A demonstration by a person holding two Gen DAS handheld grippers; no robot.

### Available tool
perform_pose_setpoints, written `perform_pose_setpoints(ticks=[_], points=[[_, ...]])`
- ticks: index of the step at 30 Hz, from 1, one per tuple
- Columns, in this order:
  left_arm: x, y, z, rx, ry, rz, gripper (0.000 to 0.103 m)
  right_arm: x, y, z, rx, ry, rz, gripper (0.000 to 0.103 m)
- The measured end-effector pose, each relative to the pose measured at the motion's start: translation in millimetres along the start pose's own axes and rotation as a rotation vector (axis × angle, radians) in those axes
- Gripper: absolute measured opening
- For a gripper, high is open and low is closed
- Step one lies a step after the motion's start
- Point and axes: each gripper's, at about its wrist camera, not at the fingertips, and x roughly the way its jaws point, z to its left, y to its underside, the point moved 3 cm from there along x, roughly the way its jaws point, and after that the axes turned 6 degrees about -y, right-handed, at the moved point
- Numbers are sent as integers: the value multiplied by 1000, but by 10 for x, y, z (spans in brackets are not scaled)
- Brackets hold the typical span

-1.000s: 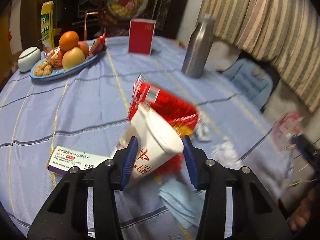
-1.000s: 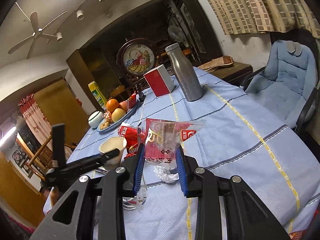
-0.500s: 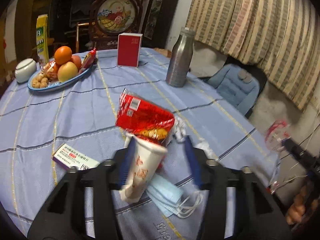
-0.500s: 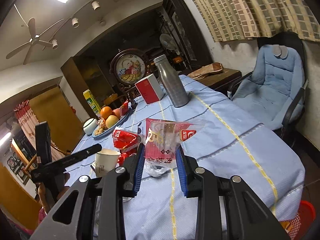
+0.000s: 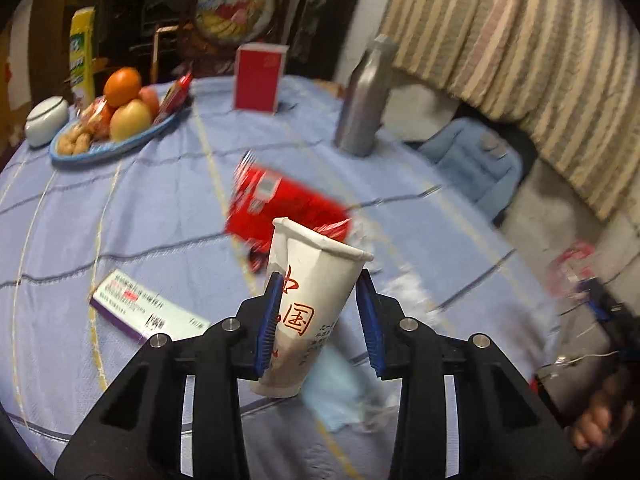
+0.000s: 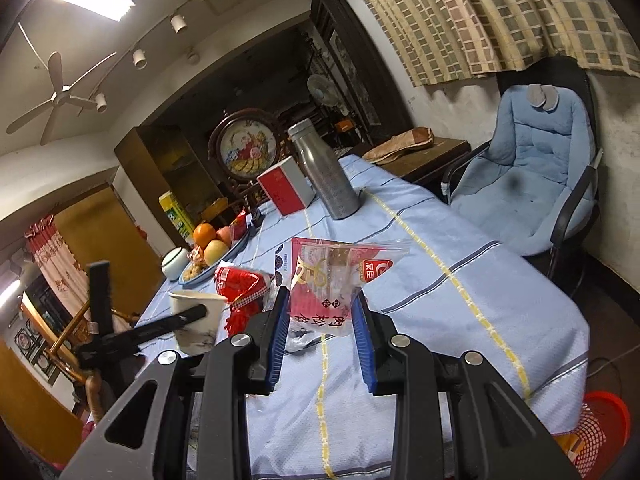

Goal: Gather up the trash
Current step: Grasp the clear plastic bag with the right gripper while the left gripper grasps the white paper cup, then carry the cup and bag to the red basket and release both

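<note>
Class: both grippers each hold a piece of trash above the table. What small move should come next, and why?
Probably carry the right gripper with its snack wrapper toward the red basket on the floor past the table's corner. The left gripper also grips a paper cup, so both hands are full.

Near edge of the table [image 5: 132, 216]: crowded. A cup [image 5: 316, 304] fills the gap of the left gripper [image 5: 320, 312]; behind it lies a red packet [image 5: 280, 208], beside it a blue mask [image 5: 336, 392] and a medicine box [image 5: 148, 316].

Right gripper [image 6: 320, 332]: a bag [image 6: 332, 280] occupies its gap.

Far side: a fruit plate [image 5: 108, 148], red box [image 5: 258, 78] and bottle [image 5: 366, 98] stand well apart, with bare cloth between them and the clutter.

Right of the table: open cloth runs to the edge; a chair [image 6: 532, 184] stands beyond, and a red basket [image 6: 604, 420] sits on the floor below the corner.
</note>
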Motion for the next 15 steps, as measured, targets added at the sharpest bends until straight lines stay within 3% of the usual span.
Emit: perform_pose_setpoints(ticks=[5, 15], points=[[-219, -111, -323, 49, 67, -46, 38, -167, -11, -101, 10, 20, -27, 31], [-158, 40, -1321, 188, 245, -1, 38, -836, 187, -551, 55, 164, -74, 31]])
